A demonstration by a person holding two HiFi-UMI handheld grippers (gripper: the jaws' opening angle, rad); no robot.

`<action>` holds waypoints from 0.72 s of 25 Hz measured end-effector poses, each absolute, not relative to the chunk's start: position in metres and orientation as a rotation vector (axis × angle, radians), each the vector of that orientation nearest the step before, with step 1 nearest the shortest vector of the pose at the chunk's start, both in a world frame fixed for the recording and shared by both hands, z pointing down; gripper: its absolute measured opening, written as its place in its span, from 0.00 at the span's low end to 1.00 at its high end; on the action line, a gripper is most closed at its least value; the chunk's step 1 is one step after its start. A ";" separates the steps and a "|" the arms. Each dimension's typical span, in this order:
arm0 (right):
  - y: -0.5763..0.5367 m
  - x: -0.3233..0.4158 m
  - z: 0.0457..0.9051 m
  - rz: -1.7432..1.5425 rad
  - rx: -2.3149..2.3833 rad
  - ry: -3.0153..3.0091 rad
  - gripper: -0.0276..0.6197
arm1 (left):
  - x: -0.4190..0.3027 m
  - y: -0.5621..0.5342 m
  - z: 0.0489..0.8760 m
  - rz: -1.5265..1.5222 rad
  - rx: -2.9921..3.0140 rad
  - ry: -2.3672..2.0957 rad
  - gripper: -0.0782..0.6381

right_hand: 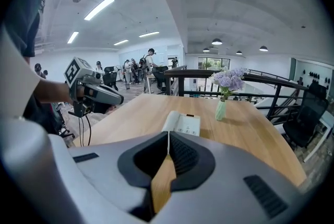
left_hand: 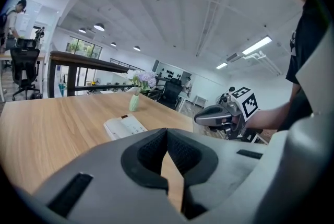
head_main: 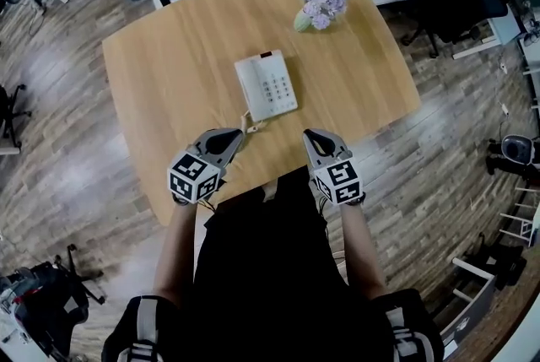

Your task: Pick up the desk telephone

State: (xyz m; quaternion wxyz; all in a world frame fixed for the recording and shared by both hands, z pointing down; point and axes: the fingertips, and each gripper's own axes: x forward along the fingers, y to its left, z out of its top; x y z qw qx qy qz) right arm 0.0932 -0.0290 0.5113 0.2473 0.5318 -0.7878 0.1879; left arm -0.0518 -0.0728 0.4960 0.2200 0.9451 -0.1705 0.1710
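**Left.** My left hand-held gripper point(head_main: 236, 137), grey with a black-and-white marker cube at its rear, hovers over the near edge of the pale wooden surface point(head_main: 160, 73). Its jaws are pressed fully together with nothing between them. Only bare wood shows through the notch behind the pads. It points toward the phone's near-left corner, near but not touching, apparently placed to take that side.

**Centre.** The white push-button desk telephone point(head_main: 266, 85) lies flat at the middle of the surface. The handset is seated along its left side and the keypad is to the right. A thin pale cord point(head_main: 251, 126) trails from its near-left corner toward me. The phone sits ahead of and between my two grippers, untouched, so I judge the pick-up not yet begun.

**Right.** My right hand-held gripper point(head_main: 310, 137) mirrors the left off the phone's near-right corner, its jaws likewise closed and empty. The symmetrical stance suggests a two-sided approach. In my judgement, the jaws must open before either can take hold.

**Far right.** A pale green vase of lilac and white flowers point(head_main: 315, 2) stands well apart from the phone.
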 end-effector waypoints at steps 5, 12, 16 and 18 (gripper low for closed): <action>-0.048 0.090 0.511 0.487 1.401 -2.179 0.08 | -0.054 -0.078 0.499 0.452 2.590 -0.521 0.14; -0.062 0.089 0.523 0.503 1.329 -2.223 0.08 | -0.058 -0.085 0.510 0.467 2.548 -0.601 0.14; -0.074 0.097 0.531 0.521 1.293 -2.238 0.08 | -0.052 -0.092 0.511 0.470 2.523 -0.638 0.14; -0.082 0.101 0.533 0.528 1.280 -2.248 0.08 | -0.049 -0.095 0.512 0.484 2.513 -0.650 0.14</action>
